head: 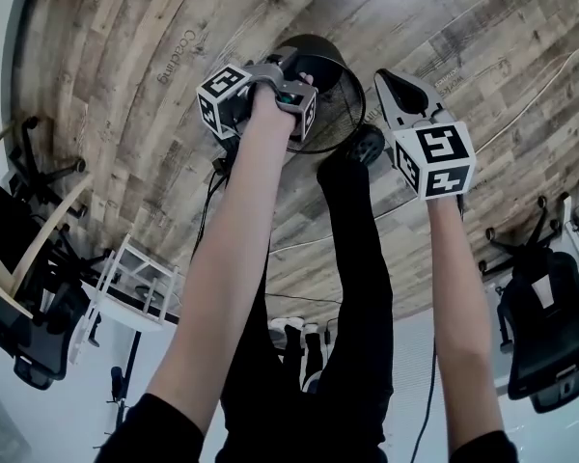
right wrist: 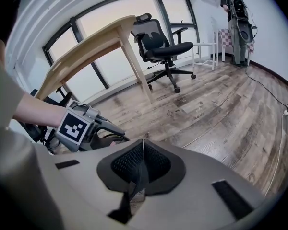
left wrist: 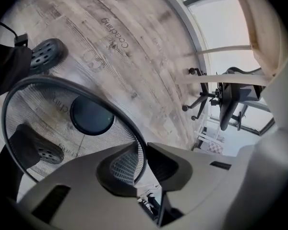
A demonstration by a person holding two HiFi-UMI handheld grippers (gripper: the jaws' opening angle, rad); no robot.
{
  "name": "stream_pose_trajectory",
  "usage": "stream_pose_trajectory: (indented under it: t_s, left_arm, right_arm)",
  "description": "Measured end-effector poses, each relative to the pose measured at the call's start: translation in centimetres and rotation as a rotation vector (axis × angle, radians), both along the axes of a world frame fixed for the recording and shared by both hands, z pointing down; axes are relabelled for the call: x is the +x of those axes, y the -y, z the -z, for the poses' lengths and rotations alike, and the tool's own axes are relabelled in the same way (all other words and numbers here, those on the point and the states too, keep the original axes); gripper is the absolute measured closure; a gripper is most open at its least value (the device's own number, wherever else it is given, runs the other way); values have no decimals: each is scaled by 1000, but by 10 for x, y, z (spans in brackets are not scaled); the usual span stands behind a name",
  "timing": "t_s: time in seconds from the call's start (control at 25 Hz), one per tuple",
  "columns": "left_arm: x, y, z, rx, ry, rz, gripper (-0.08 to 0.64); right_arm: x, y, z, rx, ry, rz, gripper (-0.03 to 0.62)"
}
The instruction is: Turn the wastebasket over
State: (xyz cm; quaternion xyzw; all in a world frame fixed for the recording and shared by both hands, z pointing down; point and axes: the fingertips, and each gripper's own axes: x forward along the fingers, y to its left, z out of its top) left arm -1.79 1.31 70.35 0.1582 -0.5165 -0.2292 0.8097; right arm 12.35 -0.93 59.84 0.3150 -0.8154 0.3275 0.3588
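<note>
Wastebasket (left wrist: 91,115) rim seemingly pinched in left tongs (left wrist: 143,147), open floor (left wrist: 134,56) beyond

Wastebasket (head: 330,66) on the floor (head: 106,85), its rim in the left tool (left wrist: 143,164) (right tool (head: 386,77) off to the right, apart)

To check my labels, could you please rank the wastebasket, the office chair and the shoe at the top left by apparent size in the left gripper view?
Largest to smallest:
1. wastebasket
2. office chair, which is far from the camera, so it looks small
3. shoe
</note>
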Motion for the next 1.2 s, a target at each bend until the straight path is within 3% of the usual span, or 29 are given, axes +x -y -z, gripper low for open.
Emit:
stream_pose_trajectory:
  t_s: [0.56, 0.92, 1.2]
  left_arm:
    - [58, -38, 40, 38, -49, -290, 515]
    - [61, -35, 49, 104, -59, -380, 522]
    - [33, -32, 47, 175, -63, -478, 522]
  right_arm:
    - [4, 2, 13, 8, 16, -58, 558]
    - [13, 8, 12, 15, -8, -79, 558]
    - [18, 9, 5, 13, -28, -74, 558]
